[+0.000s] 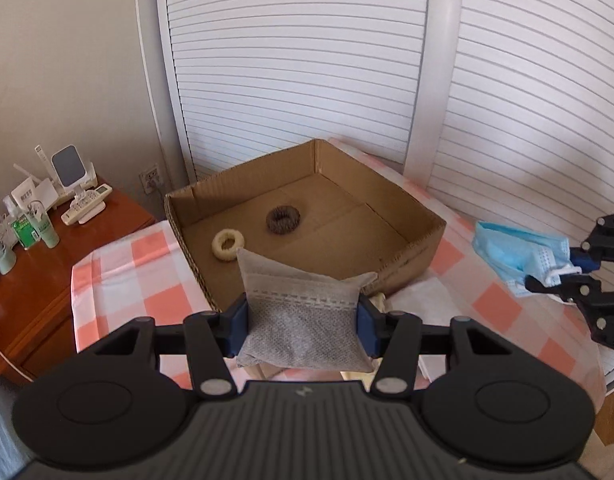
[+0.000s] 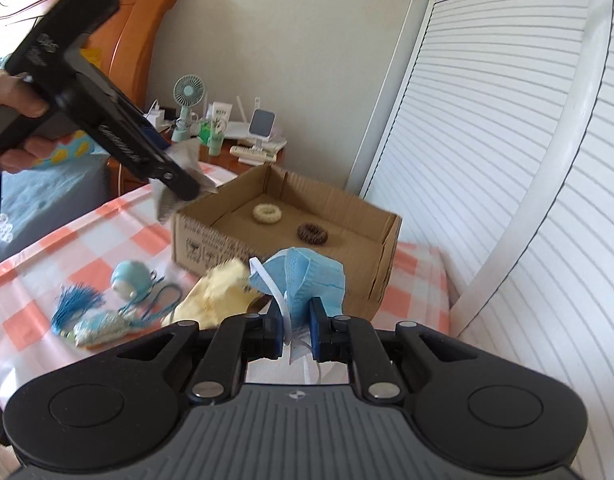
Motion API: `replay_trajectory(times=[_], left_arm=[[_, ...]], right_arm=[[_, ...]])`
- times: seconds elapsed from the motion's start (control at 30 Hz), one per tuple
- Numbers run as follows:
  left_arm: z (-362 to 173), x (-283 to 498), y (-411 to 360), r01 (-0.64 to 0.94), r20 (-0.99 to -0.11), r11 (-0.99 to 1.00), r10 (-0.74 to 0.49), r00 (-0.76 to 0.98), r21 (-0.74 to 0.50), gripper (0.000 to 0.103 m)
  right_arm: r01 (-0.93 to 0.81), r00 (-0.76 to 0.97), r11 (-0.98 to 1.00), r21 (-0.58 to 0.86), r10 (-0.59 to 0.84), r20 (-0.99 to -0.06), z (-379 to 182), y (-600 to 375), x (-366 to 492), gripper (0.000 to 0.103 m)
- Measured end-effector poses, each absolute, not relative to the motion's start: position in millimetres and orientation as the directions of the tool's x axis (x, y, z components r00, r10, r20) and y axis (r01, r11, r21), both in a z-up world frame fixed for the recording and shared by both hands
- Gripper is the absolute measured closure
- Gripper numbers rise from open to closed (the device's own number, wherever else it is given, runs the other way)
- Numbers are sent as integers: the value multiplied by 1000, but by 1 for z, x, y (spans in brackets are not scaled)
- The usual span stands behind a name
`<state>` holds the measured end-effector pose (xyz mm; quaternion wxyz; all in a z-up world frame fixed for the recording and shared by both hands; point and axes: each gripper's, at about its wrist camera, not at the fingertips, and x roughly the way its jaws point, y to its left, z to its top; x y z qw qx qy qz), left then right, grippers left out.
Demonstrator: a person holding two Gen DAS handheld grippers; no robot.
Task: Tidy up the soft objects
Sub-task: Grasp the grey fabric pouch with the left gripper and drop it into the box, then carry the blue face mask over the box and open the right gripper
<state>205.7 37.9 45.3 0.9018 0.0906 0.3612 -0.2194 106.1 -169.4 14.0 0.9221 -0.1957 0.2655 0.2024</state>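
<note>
My left gripper (image 1: 303,320) is shut on a grey fabric sachet (image 1: 303,312) and holds it above the table, just in front of the near rim of an open cardboard box (image 1: 423,240). The box holds a cream scrunchie (image 1: 228,245) and a brown scrunchie (image 1: 282,220). My right gripper (image 2: 295,330) is shut on a blue face mask (image 2: 307,276), held in the air to the right of the box; it shows at the right edge of the left wrist view (image 1: 563,272). The left gripper with the sachet appears in the right wrist view (image 2: 179,184).
On the pink checked tablecloth (image 2: 67,240) lie a yellow cloth (image 2: 215,292), a pale blue round pouch (image 2: 129,278), a blue tassel (image 2: 77,304) and a patterned sachet (image 2: 101,330). A wooden nightstand (image 1: 47,272) with bottles and remotes stands left. White louvred doors (image 1: 307,60) are behind.
</note>
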Motion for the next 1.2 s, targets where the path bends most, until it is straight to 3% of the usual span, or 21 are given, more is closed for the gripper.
replay_trajectory(times=[0.23,0.27,0.3,0.37,0.6,0.9,1.1,1.2], left_arm=[[35,273,16,435,-719,900,-299,627,6,48],[31,280,14,429,-726,903,-293,623,4,37],[27,287,12,419,-732,908,-287,618,-2,17],[20,296,12,384,-728,923,-270,630,-10,8],[23,281,23,336,-688,941,-267,675,-36,8],[35,184,35,351,-658,934,-222,720,69,3],[19,132,40,217,-638,965,-76,766,146,3],[11,120,44,179,-646,977,-63,761,116,3]], right_arm=[[-463,792,846,-263,262,-552,20,-166,139,88],[-461,793,846,-266,259,-551,20,-165,142,88],[-460,794,846,-268,257,-551,20,-164,147,88],[-456,794,848,-269,252,-553,19,-162,154,88],[-438,797,859,-266,234,-556,19,-160,171,88],[-424,807,864,-272,223,-547,23,-151,201,88],[-422,789,866,-269,205,-579,13,-136,246,88],[-419,784,864,-279,189,-592,6,-128,272,88]])
